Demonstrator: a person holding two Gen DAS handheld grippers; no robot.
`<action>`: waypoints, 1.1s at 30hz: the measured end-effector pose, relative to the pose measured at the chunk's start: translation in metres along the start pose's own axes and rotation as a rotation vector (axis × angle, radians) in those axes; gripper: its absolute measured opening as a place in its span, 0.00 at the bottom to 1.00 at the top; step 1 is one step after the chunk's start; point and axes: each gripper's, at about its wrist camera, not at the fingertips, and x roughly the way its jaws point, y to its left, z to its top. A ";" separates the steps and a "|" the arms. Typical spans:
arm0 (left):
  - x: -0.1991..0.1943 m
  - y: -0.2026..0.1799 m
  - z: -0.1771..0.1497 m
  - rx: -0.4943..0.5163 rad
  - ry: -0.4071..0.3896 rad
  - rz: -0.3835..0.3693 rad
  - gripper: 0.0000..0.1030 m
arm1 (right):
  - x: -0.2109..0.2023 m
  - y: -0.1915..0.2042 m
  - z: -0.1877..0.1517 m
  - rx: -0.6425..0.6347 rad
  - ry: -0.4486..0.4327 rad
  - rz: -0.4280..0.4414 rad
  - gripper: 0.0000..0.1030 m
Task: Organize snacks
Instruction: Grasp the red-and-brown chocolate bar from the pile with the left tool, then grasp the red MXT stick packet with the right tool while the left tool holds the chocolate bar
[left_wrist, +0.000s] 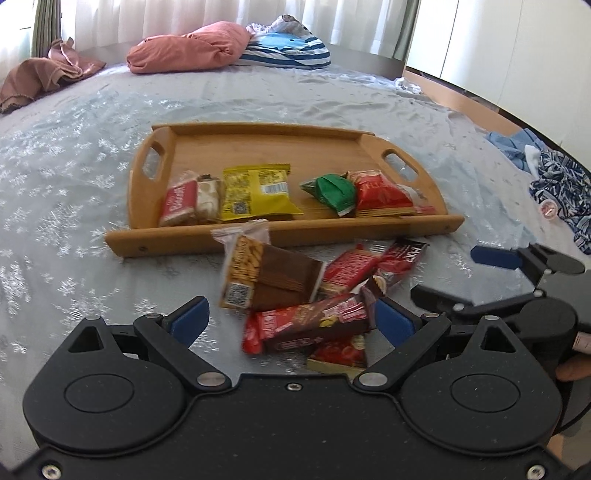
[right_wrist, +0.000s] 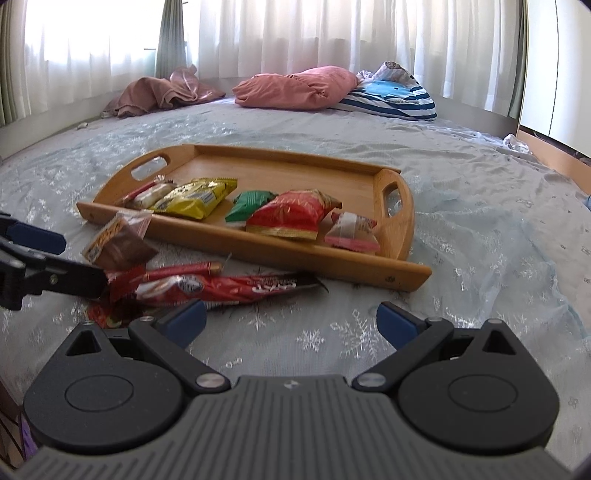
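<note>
both the left gripper (left_wrist: 288, 317) and right gripper (right_wrist: 291, 319) gape wide, holding nothing. just ahead, perhaps five or six red and brown snack packets (left_wrist: 314, 325) lie loose on the bedspread. beyond, the wooden handled tray (left_wrist: 280, 136) already holds six packets.

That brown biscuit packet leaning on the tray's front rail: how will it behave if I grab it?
The brown biscuit packet looks like glossy film, so probably slippery and crinkly. It seems puffy and light, likely to slide off the wooden tray rail if nudged. The biscuits inside may crack under a hard pinch.
</note>
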 end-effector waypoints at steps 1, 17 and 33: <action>0.001 -0.001 0.000 -0.007 0.003 -0.005 0.94 | 0.000 0.000 -0.001 -0.002 0.002 0.000 1.00; 0.026 0.003 -0.002 -0.112 0.049 -0.043 0.83 | 0.006 -0.001 -0.012 0.005 0.025 -0.002 1.00; 0.015 0.009 -0.005 -0.139 0.041 -0.047 0.63 | 0.006 0.001 -0.011 0.009 0.025 0.000 1.00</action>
